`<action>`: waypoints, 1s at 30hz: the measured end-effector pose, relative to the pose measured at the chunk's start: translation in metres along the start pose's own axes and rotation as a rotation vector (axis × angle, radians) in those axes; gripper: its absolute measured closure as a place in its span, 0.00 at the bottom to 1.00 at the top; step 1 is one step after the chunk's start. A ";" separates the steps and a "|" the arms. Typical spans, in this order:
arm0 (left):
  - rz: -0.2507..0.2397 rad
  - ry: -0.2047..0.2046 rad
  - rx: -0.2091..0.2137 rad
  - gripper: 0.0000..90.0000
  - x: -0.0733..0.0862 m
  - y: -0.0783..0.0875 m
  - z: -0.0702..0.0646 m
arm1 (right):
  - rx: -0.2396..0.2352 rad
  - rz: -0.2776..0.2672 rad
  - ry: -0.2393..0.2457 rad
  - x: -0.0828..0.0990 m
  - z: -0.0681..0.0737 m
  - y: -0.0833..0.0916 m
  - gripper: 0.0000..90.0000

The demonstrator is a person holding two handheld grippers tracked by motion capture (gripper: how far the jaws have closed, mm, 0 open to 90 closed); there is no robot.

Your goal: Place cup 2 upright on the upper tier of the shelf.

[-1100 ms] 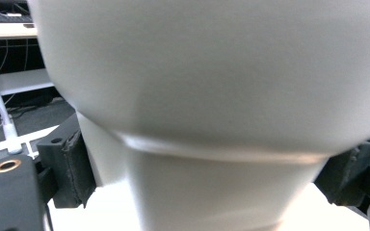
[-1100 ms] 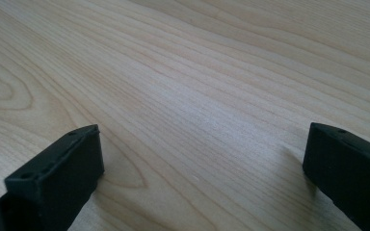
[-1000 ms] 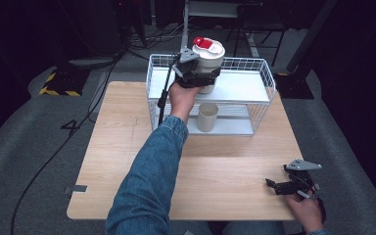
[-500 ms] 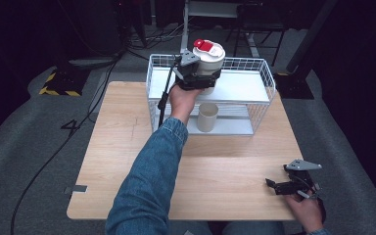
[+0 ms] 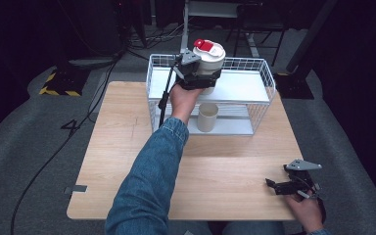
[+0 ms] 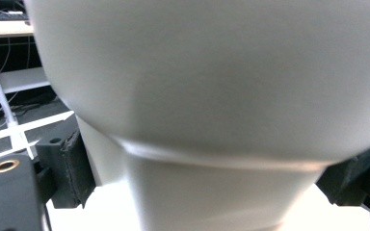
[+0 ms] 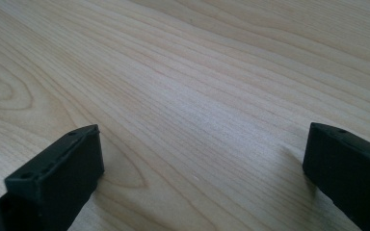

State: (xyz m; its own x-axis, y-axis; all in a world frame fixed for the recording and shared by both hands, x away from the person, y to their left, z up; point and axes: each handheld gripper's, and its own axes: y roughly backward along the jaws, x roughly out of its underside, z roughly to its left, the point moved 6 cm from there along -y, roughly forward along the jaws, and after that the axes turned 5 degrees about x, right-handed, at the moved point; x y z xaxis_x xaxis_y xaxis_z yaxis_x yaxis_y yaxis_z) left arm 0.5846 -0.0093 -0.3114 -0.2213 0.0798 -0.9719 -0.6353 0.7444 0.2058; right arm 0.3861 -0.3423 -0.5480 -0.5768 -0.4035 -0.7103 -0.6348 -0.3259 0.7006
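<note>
Carefully, the left gripper (image 5: 201,78), clamped on the white cup (image 5: 209,58) at twelve o'clock, should lower level onto the rack (image 5: 254,87) shelf; the right gripper (image 5: 288,185) rests released.

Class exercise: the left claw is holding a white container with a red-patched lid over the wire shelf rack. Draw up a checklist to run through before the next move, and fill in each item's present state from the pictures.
1. Left claw grips the white container from both sides: ok; the left gripper view has a jaw on each side of its body.
2. Container upright, lid on: ok.
3. Top shelf of the wire rack bare where the container could land: ok.
4. Beige cup on the lower shelf out of the way: ok.
5. Container bottom touching the shelf: cannot tell.
6. Right claw open, low over the table, apart from the rack: ok.
</note>
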 end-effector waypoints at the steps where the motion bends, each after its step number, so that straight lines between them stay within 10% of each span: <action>1: -0.001 0.000 -0.001 0.13 0.000 0.000 0.000 | 0.000 0.000 0.000 0.000 0.000 0.000 0.01; 8: -0.019 0.027 -0.019 0.00 -0.003 0.005 0.002 | 0.000 0.000 0.000 0.000 0.000 0.000 0.01; 30: -0.014 -0.013 0.024 0.00 -0.004 0.063 -0.016 | -0.005 0.001 0.002 0.000 0.000 -0.001 0.00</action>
State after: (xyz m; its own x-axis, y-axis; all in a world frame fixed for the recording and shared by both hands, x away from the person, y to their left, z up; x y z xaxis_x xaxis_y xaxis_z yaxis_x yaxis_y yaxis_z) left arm 0.5336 0.0265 -0.2932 -0.2031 0.0780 -0.9761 -0.6200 0.7613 0.1898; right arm 0.3867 -0.3421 -0.5482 -0.5764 -0.4054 -0.7095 -0.6315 -0.3299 0.7016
